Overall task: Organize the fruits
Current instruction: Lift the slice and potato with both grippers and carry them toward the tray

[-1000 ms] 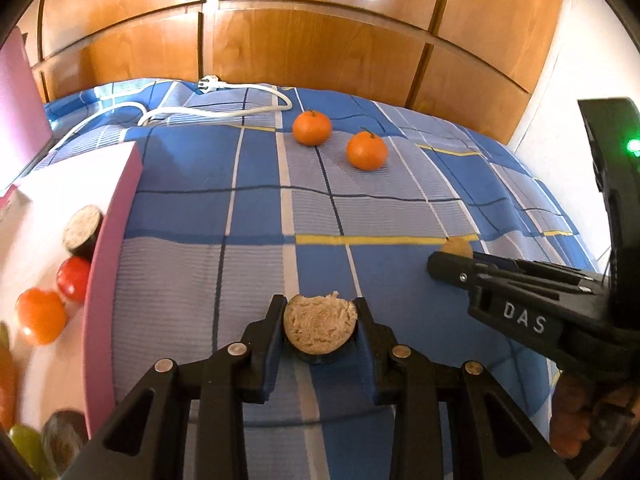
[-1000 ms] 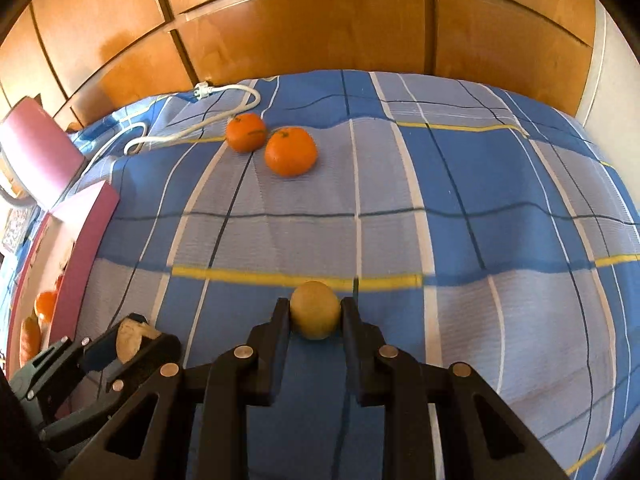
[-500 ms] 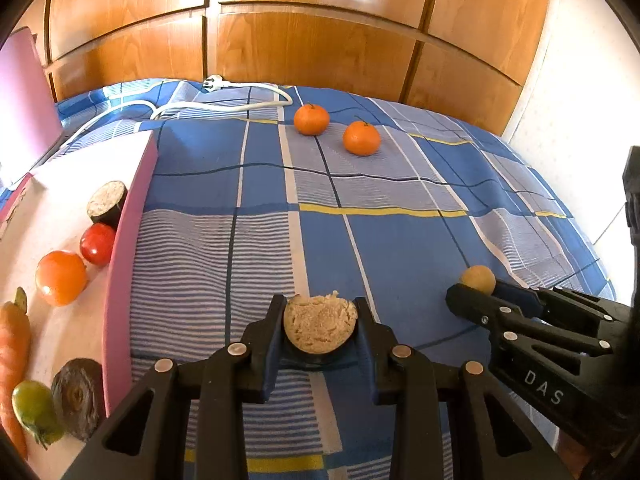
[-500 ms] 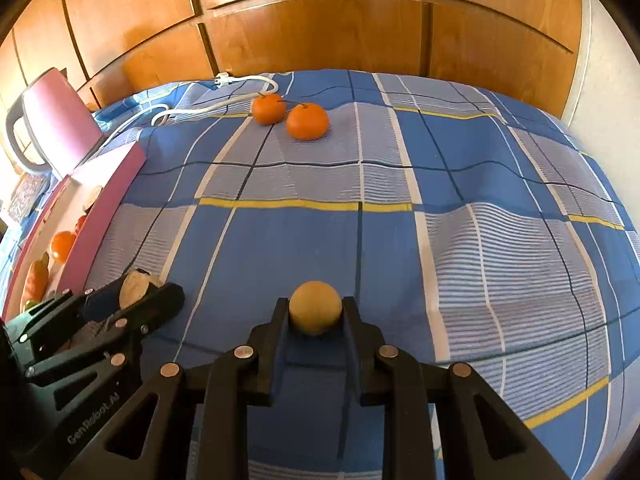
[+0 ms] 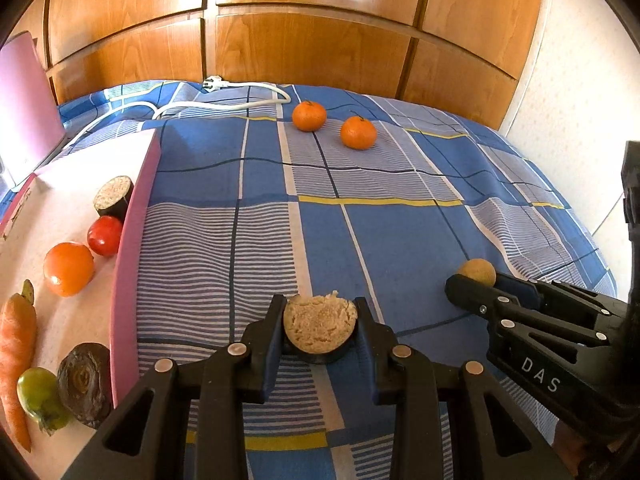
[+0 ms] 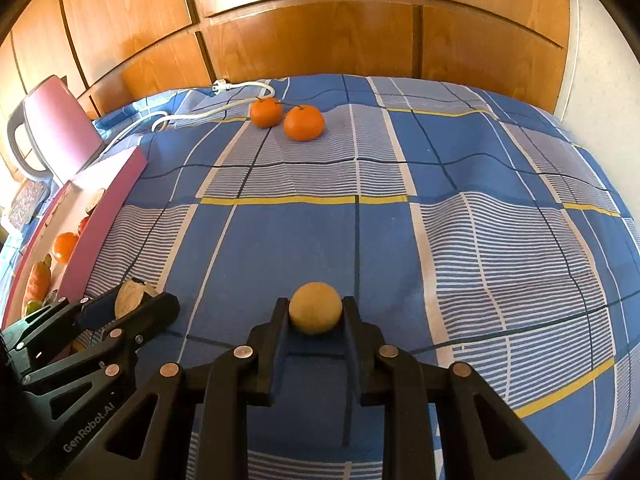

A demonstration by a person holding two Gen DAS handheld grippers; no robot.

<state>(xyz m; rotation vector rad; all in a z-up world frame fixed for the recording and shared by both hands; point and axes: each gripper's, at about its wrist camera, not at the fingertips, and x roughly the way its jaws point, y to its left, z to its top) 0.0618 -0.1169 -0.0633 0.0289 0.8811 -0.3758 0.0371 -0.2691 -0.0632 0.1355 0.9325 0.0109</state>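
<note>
I am gripping a cut aubergine piece [image 5: 320, 326], pale flesh facing up, tight between the pads of my left gripper [image 5: 320, 330], over the blue checked bedspread [image 5: 400, 240]. My right gripper [image 6: 316, 316] is clamping a small tan round fruit [image 6: 315, 308] and hovering just to the right of the left one. Two tangerines [image 5: 309, 116] [image 5: 358, 132] are lying side by side at the far end of the bed, near a white cable [image 5: 224, 104]. At my left, the pink-rimmed tray [image 5: 132, 240] is holding a tomato [image 5: 105, 235], a carrot [image 5: 16, 356] and other produce.
</note>
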